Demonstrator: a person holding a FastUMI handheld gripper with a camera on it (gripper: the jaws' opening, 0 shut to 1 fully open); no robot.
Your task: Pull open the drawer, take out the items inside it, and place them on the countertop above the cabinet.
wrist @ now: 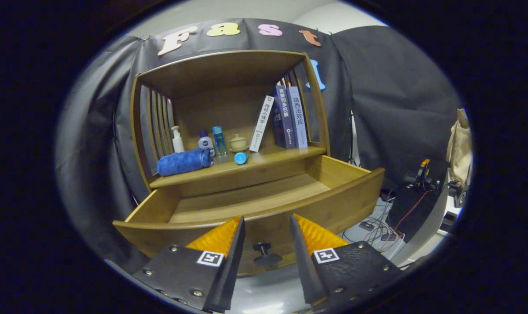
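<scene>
Here our gripper (267,237) stands spread around the knob (264,253); the drawer (246,205) looks stiff, heavy wood, best gripped there.

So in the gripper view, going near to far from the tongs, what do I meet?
Open tongs → drawer knob between them → pulled-out drawer → blue cap → books
</scene>
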